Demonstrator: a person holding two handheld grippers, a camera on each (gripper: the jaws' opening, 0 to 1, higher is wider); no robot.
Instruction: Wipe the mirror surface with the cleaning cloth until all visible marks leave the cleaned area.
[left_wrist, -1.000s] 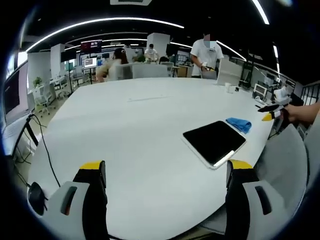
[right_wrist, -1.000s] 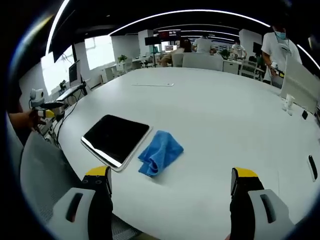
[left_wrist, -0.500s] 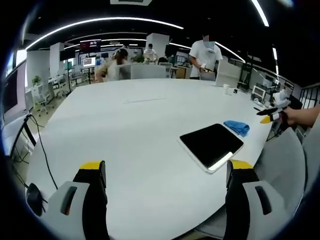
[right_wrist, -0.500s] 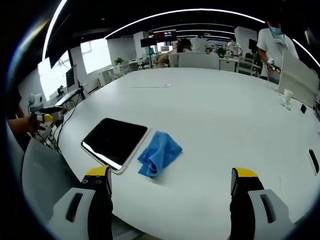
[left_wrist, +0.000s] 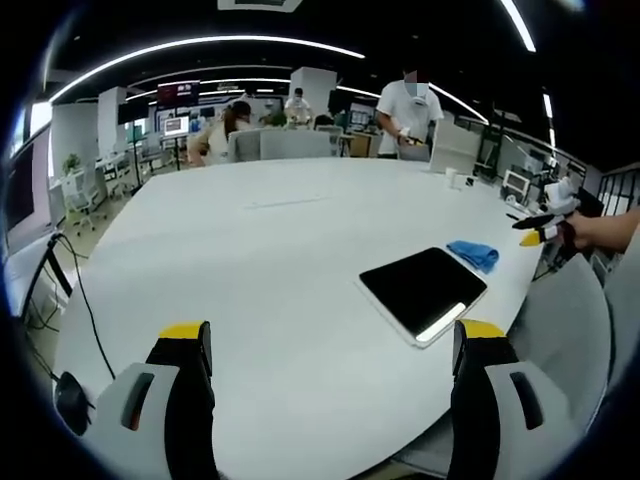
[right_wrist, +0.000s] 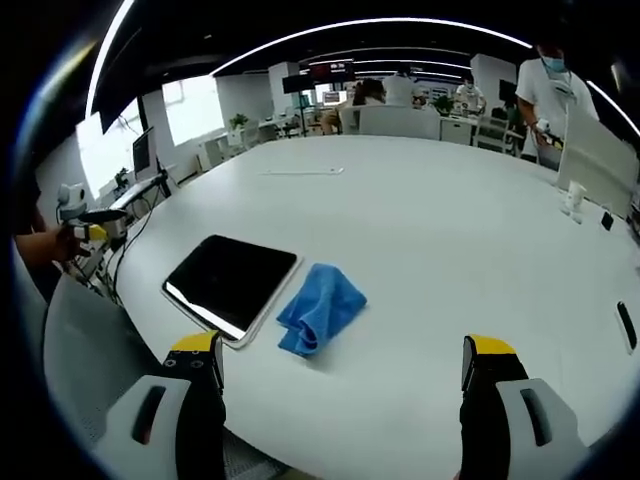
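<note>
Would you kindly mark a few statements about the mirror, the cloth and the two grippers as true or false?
1. The blue cloth lies on the white table beside the mirror. True.
2. The right gripper holds the cloth. False: its jaws are open and empty.
3. The cloth covers the mirror. False: it lies off it, beside one edge.
4. The left gripper is open. True.
</note>
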